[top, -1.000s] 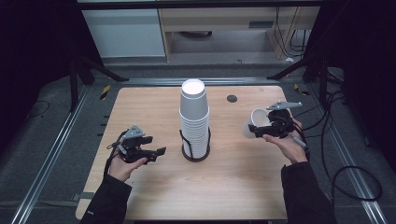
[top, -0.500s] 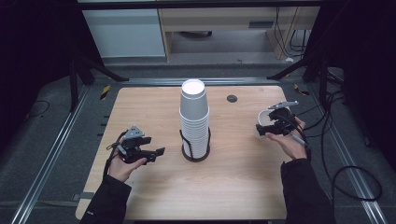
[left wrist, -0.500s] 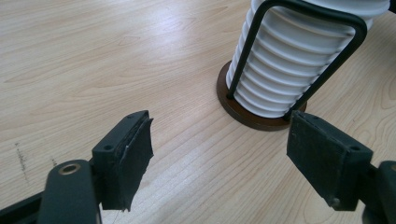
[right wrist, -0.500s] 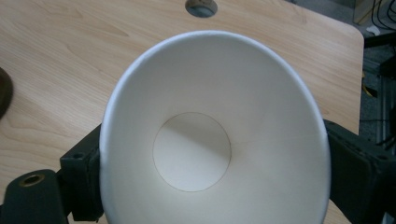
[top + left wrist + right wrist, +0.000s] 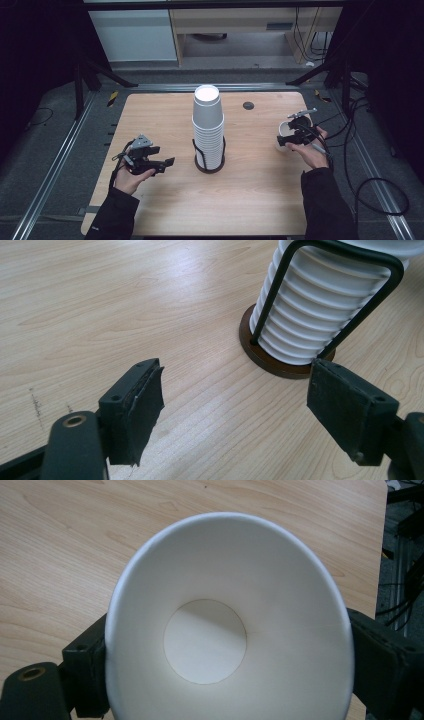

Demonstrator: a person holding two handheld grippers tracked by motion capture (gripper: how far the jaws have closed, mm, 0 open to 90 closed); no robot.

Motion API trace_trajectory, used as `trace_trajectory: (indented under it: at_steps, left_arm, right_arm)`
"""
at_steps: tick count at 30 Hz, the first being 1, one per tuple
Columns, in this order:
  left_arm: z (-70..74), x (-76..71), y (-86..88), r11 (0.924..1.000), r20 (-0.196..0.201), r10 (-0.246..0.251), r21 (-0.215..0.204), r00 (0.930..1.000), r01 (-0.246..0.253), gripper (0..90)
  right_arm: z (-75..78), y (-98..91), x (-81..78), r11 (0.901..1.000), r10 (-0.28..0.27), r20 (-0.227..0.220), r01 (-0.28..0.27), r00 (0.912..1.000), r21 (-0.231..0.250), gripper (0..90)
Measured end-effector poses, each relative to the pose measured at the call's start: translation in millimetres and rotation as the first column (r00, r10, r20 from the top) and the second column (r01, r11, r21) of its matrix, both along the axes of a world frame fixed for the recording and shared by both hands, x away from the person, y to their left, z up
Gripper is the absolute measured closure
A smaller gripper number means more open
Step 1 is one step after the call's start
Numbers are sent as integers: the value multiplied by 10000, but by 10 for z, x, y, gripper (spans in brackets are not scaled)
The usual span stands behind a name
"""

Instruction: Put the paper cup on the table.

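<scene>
My right gripper (image 5: 225, 680) has a white paper cup (image 5: 227, 625) between its jaws, one pad on each side of the wall; the jaws have just been opening a little, so I judge this is the set-down and release. In the high view the cup (image 5: 286, 131) sits low near the table's (image 5: 165, 107) right edge, mouth tipped toward my hand. To do it well: get the base flat on the wood first, then open fully and back out straight so a pad doesn't drag the cup over. The edge is close on that side, so I'd withdraw toward me, not outward. My left gripper (image 5: 235, 405) hangs wide open and empty, just beside the cup stack (image 5: 330, 305) in its wire holder (image 5: 345, 260). In the high view the stack (image 5: 208, 125) stands mid-table, well apart from the right gripper (image 5: 289, 140). Bare wood lies between and in front; a small dark disc (image 5: 248, 105) lies farther back.
</scene>
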State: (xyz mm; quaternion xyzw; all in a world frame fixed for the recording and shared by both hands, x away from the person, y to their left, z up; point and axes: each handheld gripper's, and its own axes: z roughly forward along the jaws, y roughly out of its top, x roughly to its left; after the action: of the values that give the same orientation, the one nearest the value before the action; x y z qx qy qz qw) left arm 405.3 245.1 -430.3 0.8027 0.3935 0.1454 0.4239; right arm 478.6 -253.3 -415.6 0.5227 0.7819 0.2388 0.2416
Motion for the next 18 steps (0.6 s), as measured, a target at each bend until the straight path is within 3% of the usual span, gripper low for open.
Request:
trace_trajectory:
  at_steps: [9,18]
  left_arm:
    - [3,-4,3,10000,16,-62,42,10000,62,216]
    - [-9,0,-8,9999,-18,-98,71,10000,98,216]
  right_arm:
    - [-86,14,44,9996,31,-425,-42,9991,-263,98]
    - [-175,19,43,9995,67,-487,-82,9988,-319,88]
